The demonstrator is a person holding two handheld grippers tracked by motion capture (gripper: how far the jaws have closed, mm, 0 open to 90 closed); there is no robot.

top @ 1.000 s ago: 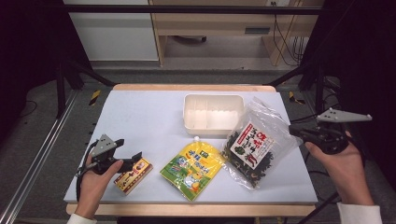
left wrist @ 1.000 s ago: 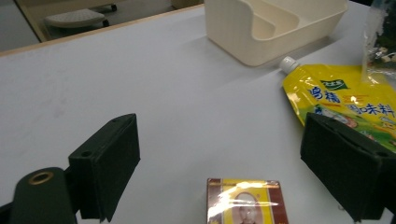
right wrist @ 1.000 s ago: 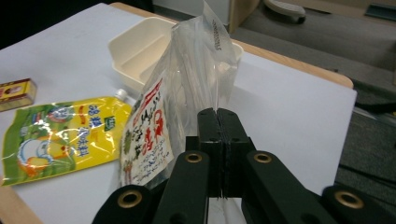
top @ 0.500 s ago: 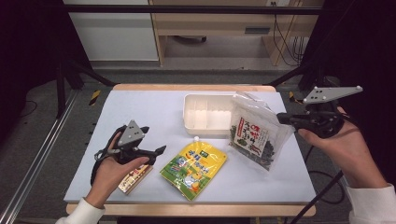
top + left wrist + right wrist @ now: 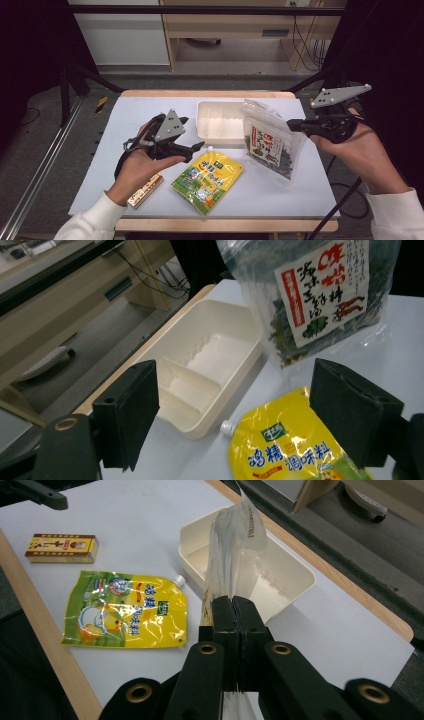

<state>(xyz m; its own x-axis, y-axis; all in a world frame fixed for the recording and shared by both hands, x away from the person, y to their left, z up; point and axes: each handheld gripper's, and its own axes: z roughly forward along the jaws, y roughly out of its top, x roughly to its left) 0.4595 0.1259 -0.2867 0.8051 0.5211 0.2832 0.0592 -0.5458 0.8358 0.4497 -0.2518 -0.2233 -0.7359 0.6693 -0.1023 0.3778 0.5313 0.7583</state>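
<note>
Pouch (image 5: 207, 180), bag (image 5: 270, 145), box (image 5: 145, 190), tray (image 5: 220, 120): one each.

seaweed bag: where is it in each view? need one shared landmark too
High view: seaweed bag right of centre, pinched at its edge by the right gripper.
Left gripper view: top right, beyond the open jaws.
Right gripper view: centre, clear edge rising from the shut jaws.
Landmark: white tray beside it.

bright, even overhead light on the white table (image 5: 150, 107), dark surroundings, soft focus, faint pouch glare.
</note>
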